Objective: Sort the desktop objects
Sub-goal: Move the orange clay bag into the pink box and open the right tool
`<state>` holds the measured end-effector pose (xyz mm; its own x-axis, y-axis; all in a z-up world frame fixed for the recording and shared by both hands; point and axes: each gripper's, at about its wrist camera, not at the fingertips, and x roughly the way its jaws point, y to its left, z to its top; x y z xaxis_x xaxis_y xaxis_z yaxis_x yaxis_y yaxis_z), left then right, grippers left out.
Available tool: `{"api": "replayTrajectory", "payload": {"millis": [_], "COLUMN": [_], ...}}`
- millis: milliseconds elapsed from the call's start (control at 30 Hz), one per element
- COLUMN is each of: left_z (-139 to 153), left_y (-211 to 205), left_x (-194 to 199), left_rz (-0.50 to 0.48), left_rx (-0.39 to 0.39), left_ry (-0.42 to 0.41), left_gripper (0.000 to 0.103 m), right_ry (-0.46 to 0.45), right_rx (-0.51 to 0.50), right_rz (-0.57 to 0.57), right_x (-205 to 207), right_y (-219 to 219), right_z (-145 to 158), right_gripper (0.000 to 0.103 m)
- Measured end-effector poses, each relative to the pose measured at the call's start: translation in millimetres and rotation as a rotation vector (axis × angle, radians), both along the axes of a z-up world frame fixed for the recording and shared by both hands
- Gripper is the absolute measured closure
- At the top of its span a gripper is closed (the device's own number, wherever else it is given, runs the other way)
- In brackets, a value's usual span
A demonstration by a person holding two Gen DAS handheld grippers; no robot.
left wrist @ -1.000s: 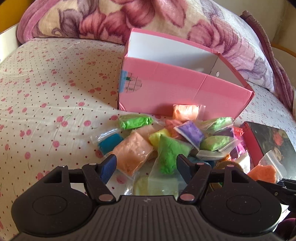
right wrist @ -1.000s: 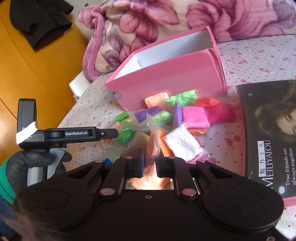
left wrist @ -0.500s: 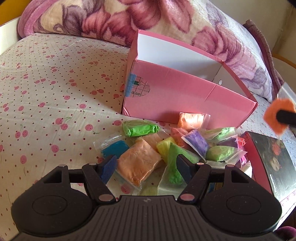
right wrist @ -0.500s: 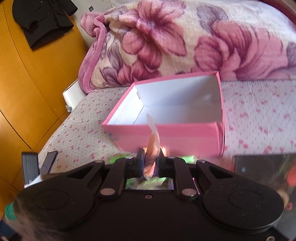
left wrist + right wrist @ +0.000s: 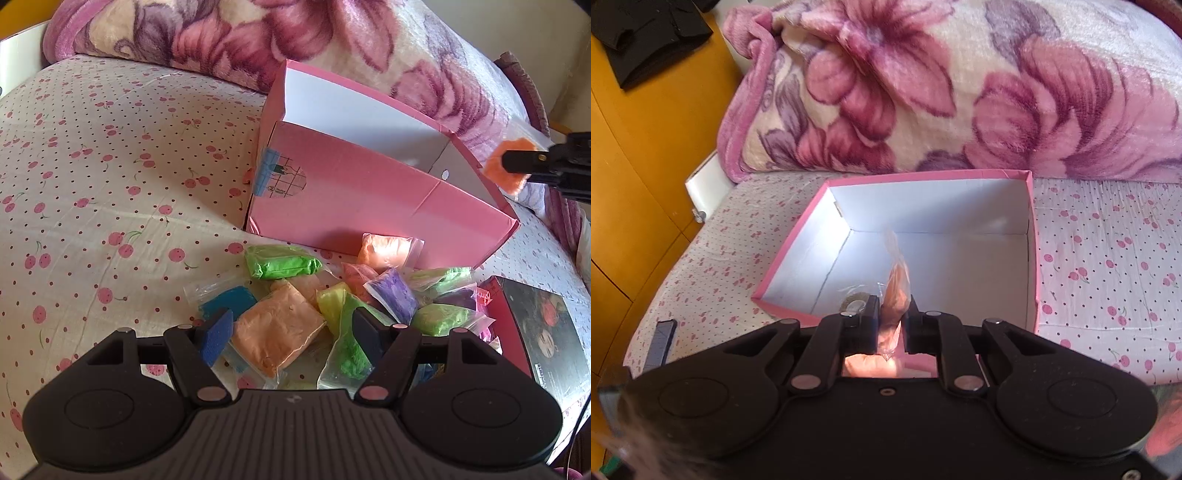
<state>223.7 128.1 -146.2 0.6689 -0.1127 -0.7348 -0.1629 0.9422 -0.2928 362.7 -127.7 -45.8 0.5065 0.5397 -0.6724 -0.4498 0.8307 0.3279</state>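
Firstly, left wrist view. Left gripper (image 5: 291,330) has fingers spread wide, nothing between the pads; it hangs over a pile of small clay bags on the cherry-print sheet (image 5: 92,177). Directly between and just ahead of the fingers: pale orange bag (image 5: 277,334), lying flat. At the right finger, touching or just under it: green bag in clear plastic (image 5: 349,349). Just ahead of the left finger: blue bag (image 5: 229,301). Further ahead, centre: bright green bag (image 5: 280,262), then a purple bag (image 5: 395,291) and a 2nd light-orange bag (image 5: 386,249) leaning at the box wall. Pink box (image 5: 369,199) stands beyond the pile, open top, white inside, sticker on its near face. Right of the fingers: dark book (image 5: 543,332) w/ pink edge, flat on the sheet. Far right, above the box's right end: right gripper (image 5: 517,166) seen side-on, w/ an orange bag (image 5: 508,168) pinched in its tips. Floral blanket (image 5: 295,40) runs behind the box.

Right wrist view. Right gripper (image 5: 890,325) is closed down on the orange bag (image 5: 897,291); bag stands up from between the pads, clear plastic top pointing ahead. Gripper is held above the near wall of the pink box (image 5: 1032,258), bag over the white interior. Small round item on the box floor just left of the left finger; cannot tell what it is. Floral blanket (image 5: 960,92) beyond the box, yellow wood floor (image 5: 639,184) to the left.
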Motion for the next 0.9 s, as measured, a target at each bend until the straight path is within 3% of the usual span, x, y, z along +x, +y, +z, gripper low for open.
{"api": "replayTrajectory", "payload": {"millis": [233,400,633,833,900], "left_z": [-0.9,3.6,2.7,0.6,-0.6], "left_y": [-0.7,-5.8,-3.8,-2.5,-2.7], "left_x": [1.8,0.3,2.8,5.2,5.9], "left_rz": [0.007,-0.002,0.0,0.001,0.001], "left_rx": [0.0,0.054,0.04,0.03,0.029], "left_ry": [-0.01,-0.042,-0.046,-0.041,-0.038], "left_gripper": [0.033,0.033,0.033,0.033,0.033], "right_ry": [0.096,0.165,0.276,0.292,0.286], "right_rx": [-0.032,-0.055,-0.066,-0.143,-0.167], "right_rz": [-0.017,-0.029,-0.035,0.005,0.003], "right_x": [33.9,58.1,87.0,91.9,90.3], "right_y": [13.8,23.7,40.8,55.3,57.3], "right_z": [-26.0,-44.6,-64.7,-76.7,-76.9], "right_gripper": [0.091,0.091,0.091,0.091,0.085]}}
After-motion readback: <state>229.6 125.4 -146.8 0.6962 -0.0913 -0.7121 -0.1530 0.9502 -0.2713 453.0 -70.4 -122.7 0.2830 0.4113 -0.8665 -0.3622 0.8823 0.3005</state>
